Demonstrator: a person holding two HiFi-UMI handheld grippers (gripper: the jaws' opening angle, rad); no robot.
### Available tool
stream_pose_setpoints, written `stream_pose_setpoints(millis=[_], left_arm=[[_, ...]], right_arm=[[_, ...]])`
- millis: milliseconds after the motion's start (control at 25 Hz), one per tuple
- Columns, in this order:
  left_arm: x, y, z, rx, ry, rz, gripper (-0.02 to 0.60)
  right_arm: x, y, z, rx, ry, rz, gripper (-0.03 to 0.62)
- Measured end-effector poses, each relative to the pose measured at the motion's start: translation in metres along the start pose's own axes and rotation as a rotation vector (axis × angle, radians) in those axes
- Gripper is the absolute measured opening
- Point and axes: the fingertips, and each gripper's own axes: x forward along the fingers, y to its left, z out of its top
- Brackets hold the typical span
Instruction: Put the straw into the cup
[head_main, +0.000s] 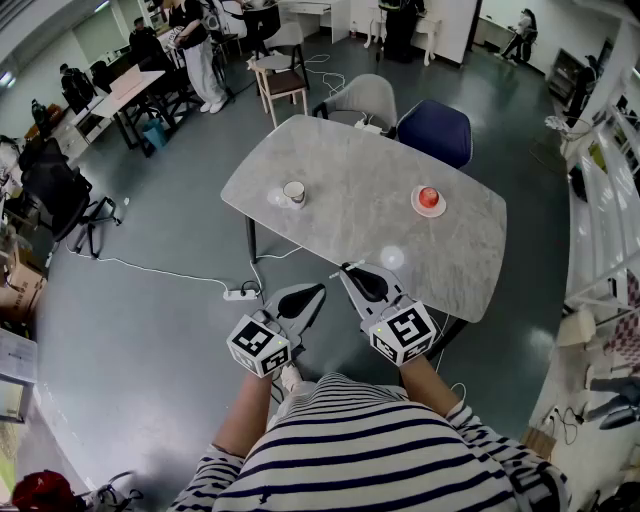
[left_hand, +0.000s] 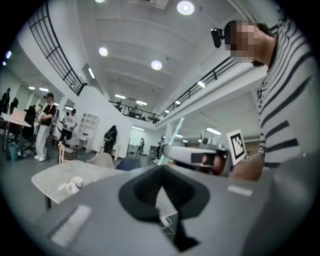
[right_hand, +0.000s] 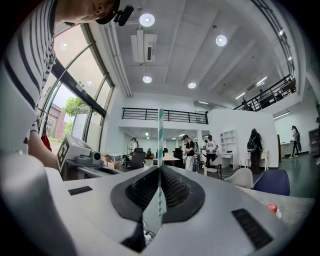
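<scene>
A white cup (head_main: 294, 191) stands on the left part of the grey marble table (head_main: 370, 215); it also shows small in the left gripper view, as the cup (left_hand: 75, 184). My right gripper (head_main: 362, 277) hovers over the table's near edge, shut on a green-and-white striped straw (right_hand: 160, 150) that sticks up between its jaws. The straw (head_main: 345, 270) pokes out to the left of the tips. My left gripper (head_main: 308, 293) is shut on nothing, just off the table's near edge beside the right one. From the left gripper view I see the right gripper (left_hand: 192, 156) with the straw (left_hand: 175, 132).
A white plate with a red object (head_main: 428, 199) sits on the table's right part. A grey chair (head_main: 365, 100) and a blue chair (head_main: 436, 130) stand behind the table. A power strip with cable (head_main: 240, 293) lies on the floor. People stand far back.
</scene>
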Motion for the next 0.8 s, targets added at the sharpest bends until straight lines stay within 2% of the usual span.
stream_pose_setpoints(millis=[480,800], left_arm=[[-0.003,-0.002,0.002,0.003,0.000,0.011,0.006],[0.001,-0.007,-0.001,0.003,0.004,0.020,0.006]], right_arm=[[-0.002,0.000,0.005,0.001,-0.007,-0.004,0.020],[-0.010,-0.005,0.012,0.012,-0.047,-0.012,0.020]])
